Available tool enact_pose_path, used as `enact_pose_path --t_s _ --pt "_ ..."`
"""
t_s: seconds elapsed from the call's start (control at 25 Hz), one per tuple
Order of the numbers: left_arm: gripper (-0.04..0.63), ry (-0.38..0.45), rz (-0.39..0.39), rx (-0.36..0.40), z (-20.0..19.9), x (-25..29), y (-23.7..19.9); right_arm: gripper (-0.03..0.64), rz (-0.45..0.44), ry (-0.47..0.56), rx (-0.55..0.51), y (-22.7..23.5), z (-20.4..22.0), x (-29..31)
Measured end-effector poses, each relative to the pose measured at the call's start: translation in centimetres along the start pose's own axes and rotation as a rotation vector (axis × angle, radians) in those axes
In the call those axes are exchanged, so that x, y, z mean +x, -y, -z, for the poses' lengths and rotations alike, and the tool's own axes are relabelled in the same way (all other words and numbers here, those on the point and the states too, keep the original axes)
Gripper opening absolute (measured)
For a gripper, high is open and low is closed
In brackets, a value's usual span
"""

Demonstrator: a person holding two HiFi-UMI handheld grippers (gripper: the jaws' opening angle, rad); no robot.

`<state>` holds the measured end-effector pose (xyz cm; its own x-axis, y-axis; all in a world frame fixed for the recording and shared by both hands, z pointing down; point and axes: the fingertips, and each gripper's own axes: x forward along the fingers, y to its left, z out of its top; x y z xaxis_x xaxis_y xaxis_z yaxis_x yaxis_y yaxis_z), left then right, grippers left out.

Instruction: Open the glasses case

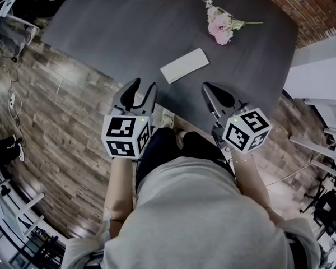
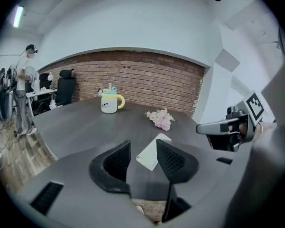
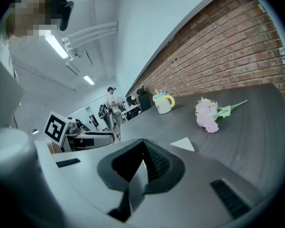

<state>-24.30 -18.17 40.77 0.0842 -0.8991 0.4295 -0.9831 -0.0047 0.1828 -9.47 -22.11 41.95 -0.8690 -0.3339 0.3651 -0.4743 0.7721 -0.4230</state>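
The glasses case (image 1: 185, 65) is a flat white box lying closed on the dark table (image 1: 101, 27), a little ahead of both grippers. My left gripper (image 1: 144, 86) hovers at the table's near edge, open with nothing between its jaws. In the left gripper view the glasses case (image 2: 148, 155) shows through the gap of the left gripper (image 2: 142, 148). My right gripper (image 1: 208, 87) is at the near edge to the case's right, with its jaws together and holding nothing. The right gripper view shows the right gripper (image 3: 143, 144) with a corner of the case (image 3: 184, 145) beyond it.
A pink flower sprig (image 1: 221, 26) lies at the table's far right. A white mug with a yellow handle (image 2: 109, 101) stands at the far edge. A brick wall (image 2: 147, 80) runs behind the table. A person (image 2: 24, 87) stands far off by desks and chairs.
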Motion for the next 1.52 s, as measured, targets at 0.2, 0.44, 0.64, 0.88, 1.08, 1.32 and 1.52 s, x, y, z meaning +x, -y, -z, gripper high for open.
enact_pose_path --t_s 0.2,0.44,0.64,0.88,1.08,1.32,1.52 --pt "0.178 -0.015 0.121 0.132 -1.5 3.4 0.7 0.008 0.058 0.029 0.027 1.3 -1.1 1.5" --pt "0.178 -0.141 0.241 0.246 0.4 8.0 2.3 0.008 0.164 0.035 0.088 4.2 -1.1 0.8" --pt "0.211 -0.225 0.304 0.354 3.0 10.3 3.2 0.008 0.24 0.043 0.127 6.0 -0.4 -0.3" --pt "0.279 -0.315 0.37 0.449 6.3 12.1 4.2 0.008 0.324 0.049 0.196 7.6 1.0 -1.6" --pt "0.29 -0.332 0.419 0.548 7.6 12.5 4.9 0.008 0.348 0.074 0.214 7.4 1.7 -2.3" --pt "0.287 -0.294 0.419 0.571 7.4 13.4 5.1 0.008 0.358 0.073 0.242 7.2 2.4 -2.3" --pt "0.259 -0.287 0.467 0.662 7.7 13.4 5.7 0.008 0.354 0.071 0.23 6.5 2.1 -2.0"
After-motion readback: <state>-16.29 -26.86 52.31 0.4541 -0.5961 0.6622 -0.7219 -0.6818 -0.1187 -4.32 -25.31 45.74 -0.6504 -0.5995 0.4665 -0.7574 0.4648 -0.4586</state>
